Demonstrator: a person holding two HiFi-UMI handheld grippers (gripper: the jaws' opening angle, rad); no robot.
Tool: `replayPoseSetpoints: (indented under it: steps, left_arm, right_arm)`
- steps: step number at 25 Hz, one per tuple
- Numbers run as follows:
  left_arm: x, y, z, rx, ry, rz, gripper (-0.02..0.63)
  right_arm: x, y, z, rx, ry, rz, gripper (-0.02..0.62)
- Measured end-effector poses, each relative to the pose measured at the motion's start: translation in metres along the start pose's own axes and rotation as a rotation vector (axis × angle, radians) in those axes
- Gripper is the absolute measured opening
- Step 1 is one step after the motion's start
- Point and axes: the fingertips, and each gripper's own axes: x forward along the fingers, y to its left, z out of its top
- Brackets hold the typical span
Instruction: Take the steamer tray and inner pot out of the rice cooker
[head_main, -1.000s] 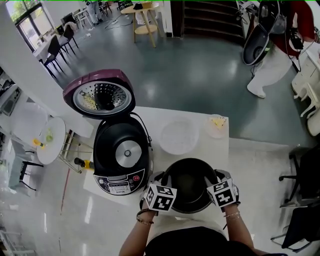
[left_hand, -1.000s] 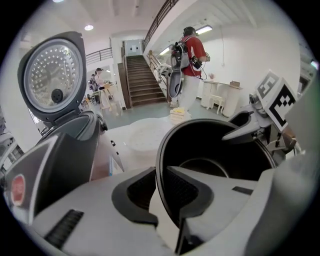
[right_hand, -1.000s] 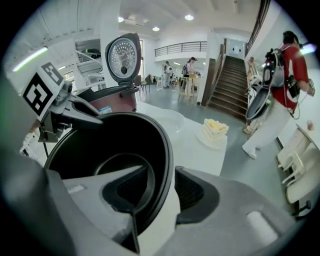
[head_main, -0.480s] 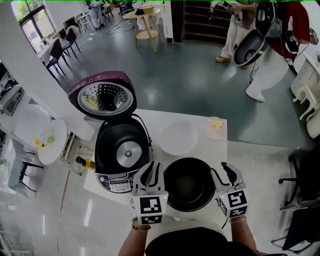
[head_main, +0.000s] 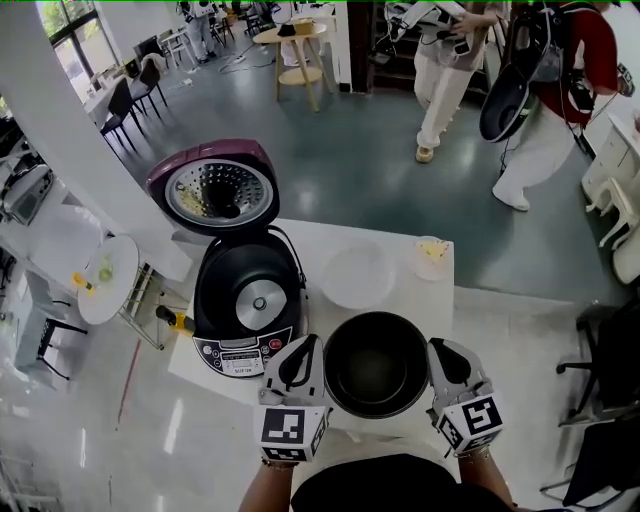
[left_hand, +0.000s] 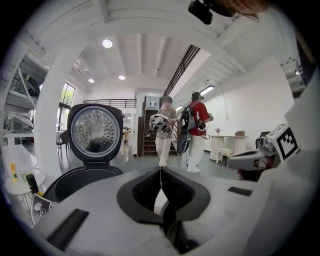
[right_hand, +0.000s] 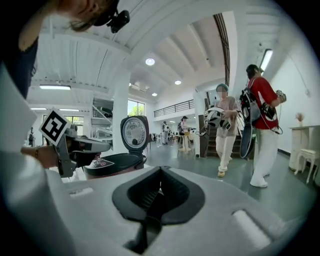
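The black inner pot (head_main: 377, 365) stands empty on the white table (head_main: 300, 235), right of the open rice cooker (head_main: 245, 300) with its purple lid (head_main: 222, 190) up. Behind the pot lies the white steamer tray (head_main: 357, 273). My left gripper (head_main: 303, 348) hangs by the pot's left side and my right gripper (head_main: 440, 352) by its right side, neither touching it. Both have just been closing and are shut on nothing: the left gripper (left_hand: 160, 172) and the right gripper (right_hand: 160, 189) each show pads meeting. The cooker (left_hand: 87, 172) shows left of the left jaws.
A small dish (head_main: 432, 253) with something yellow sits at the table's far right corner. Two people (head_main: 440, 70) stand on the floor beyond the table. A round side table (head_main: 100, 280) with bottles is at the left, a dark chair (head_main: 610, 350) at the right.
Both grippers have let go of the pot's rim, risen and drawn out to its sides, then shut. The pot stays on the table.
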Motion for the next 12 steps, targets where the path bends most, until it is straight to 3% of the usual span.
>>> replayPoseSetpoints:
  steps: [7,12]
  left_arm:
    - [-0.009,0.000,0.004,0.000,-0.042,0.026,-0.002]
    - [-0.009,-0.010,0.000,-0.002,-0.036,0.002,-0.002]
  right_arm:
    - [-0.004,0.007,0.012,-0.010,-0.045,-0.009,0.002]
    - [-0.004,0.011,0.019,0.000,-0.071,0.005,0.002]
